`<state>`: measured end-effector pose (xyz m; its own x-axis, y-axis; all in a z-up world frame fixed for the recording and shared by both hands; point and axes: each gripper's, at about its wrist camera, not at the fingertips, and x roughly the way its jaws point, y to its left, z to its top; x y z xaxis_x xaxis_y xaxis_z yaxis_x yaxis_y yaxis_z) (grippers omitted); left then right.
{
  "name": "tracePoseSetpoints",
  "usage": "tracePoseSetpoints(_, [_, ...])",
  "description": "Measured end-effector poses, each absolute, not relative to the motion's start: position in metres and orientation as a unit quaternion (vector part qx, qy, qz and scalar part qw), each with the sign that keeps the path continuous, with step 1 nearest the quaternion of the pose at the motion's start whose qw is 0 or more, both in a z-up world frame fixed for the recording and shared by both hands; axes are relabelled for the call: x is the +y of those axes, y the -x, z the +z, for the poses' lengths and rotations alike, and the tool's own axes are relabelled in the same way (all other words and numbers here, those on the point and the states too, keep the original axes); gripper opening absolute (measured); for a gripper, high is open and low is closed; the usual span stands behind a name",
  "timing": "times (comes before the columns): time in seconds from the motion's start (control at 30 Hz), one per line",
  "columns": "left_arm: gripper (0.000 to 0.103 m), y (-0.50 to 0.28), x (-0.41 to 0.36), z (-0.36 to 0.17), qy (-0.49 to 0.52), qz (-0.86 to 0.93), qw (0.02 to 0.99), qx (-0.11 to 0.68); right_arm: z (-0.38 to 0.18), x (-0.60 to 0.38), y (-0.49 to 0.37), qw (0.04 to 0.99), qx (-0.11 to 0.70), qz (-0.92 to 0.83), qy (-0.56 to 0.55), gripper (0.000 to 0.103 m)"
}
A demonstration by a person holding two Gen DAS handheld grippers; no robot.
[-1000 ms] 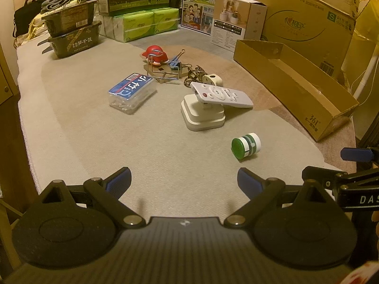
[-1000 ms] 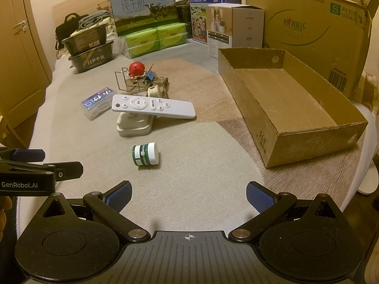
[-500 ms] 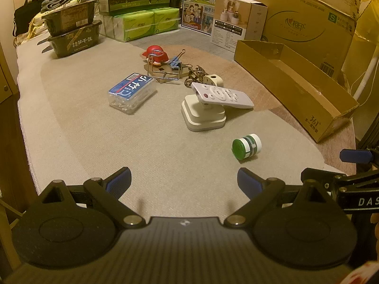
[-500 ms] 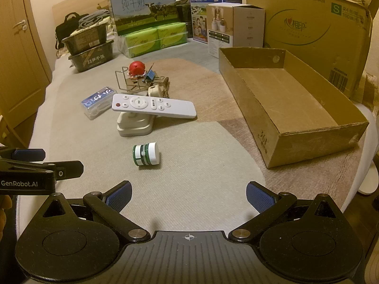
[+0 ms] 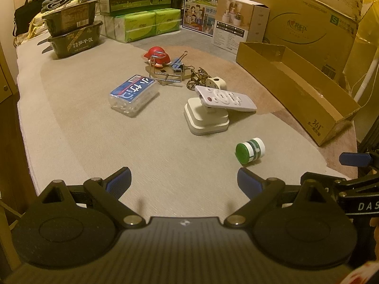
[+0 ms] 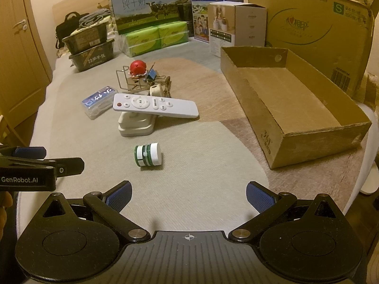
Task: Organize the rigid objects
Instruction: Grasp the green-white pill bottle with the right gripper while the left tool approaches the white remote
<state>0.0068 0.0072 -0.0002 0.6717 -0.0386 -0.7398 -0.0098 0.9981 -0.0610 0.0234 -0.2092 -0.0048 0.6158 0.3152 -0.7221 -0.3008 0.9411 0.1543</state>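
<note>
On the beige mat lie several loose objects. A white remote [image 6: 154, 106] rests across a white square base [image 6: 136, 125]. A green-and-white roll [image 6: 148, 154] lies on its side nearest me. Farther back are a clear box with a blue label [image 5: 133, 94], a wire rack [image 5: 165, 71], a red toy [image 5: 157, 55], a blue binder clip [image 5: 177, 62] and a white plug [image 5: 215, 84]. An empty cardboard box [image 6: 296, 99] stands to the right. My left gripper [image 5: 184, 182] and right gripper [image 6: 188, 195] hover open over the mat's near edge, holding nothing.
Milk cartons [image 6: 144, 11], green tissue packs [image 6: 156, 36], black food trays [image 6: 90, 47], a white carton [image 6: 236, 27] and a big cardboard box [image 6: 315, 23] line the back. A wooden door [image 6: 19, 59] stands at left. The mat's front edge drops off near the grippers.
</note>
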Motion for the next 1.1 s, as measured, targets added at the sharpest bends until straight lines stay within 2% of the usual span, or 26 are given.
tracePoseSetpoints(0.7, [0.094, -0.044, 0.040, -0.012, 0.015, -0.019, 0.916, 0.400, -0.018, -0.190, -0.045, 0.900, 0.394, 0.188, -0.027, 0.101])
tracePoseSetpoints(1.1, [0.093, -0.070, 0.055, -0.023, -0.015, -0.062, 0.921, 0.384, -0.034, -0.153, -0.066, 0.896, 0.385, 0.221, -0.005, 0.077])
